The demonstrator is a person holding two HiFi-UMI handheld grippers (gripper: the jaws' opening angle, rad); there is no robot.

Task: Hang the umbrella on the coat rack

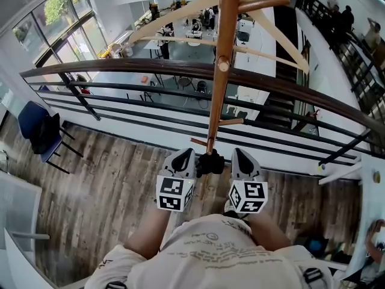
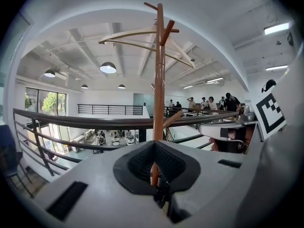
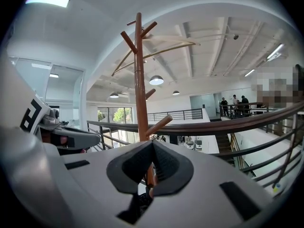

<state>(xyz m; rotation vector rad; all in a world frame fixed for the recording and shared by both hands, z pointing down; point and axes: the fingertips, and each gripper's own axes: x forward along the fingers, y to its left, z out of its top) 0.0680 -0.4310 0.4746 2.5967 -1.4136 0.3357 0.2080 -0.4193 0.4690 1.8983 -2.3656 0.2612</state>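
Observation:
A tall wooden coat rack with short angled pegs stands at the railing straight in front of me; its pole also shows in the left gripper view and the right gripper view. My left gripper and right gripper hang side by side, one on each side of the pole's lower part. A small black object sits against the pole between their tips; I cannot tell what it is or whether anything holds it. Both grippers look shut, the left gripper and the right gripper alike. I can make out no umbrella.
A dark curved railing runs across just behind the rack, with an open drop to a lower floor beyond. A blue chair stands at the left on the wooden floor. Several people stand far off on the right walkway.

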